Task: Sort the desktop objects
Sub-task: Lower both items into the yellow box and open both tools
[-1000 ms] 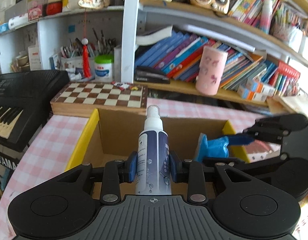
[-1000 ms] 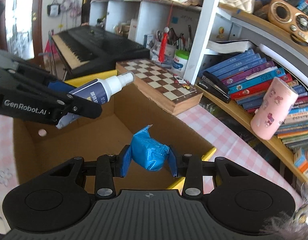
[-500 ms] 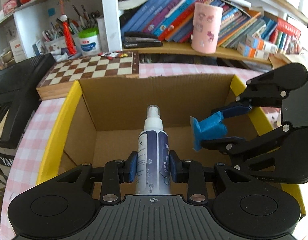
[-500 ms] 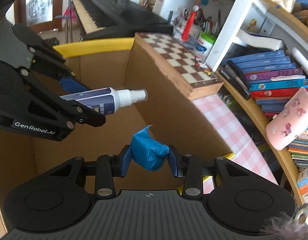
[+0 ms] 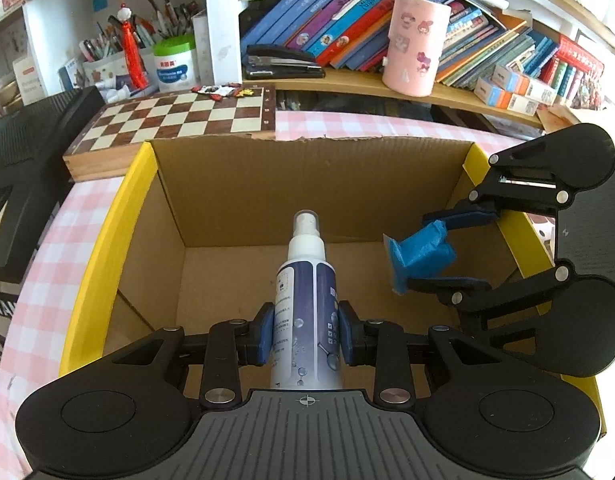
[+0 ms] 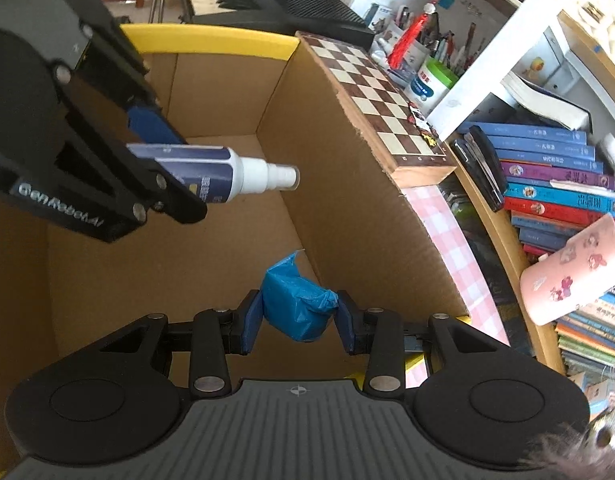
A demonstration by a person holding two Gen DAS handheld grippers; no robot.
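The left gripper [image 5: 306, 334] is clamping a white-and-navy plastic spray bottle [image 5: 306, 316] by its body, nozzle pointing away — both hanging over the open brown cardboard box with yellow-edged flaps [image 5: 243, 184]. Just beside it the right gripper [image 6: 298, 322] is squeezing a crumpled blue plastic packet [image 6: 297, 306] between its blue pads, also above the box's interior. Beyond the box a wooden chessboard [image 5: 179, 114] is lying on the pink checked tablecloth [image 5: 39, 256], against shelves of books.
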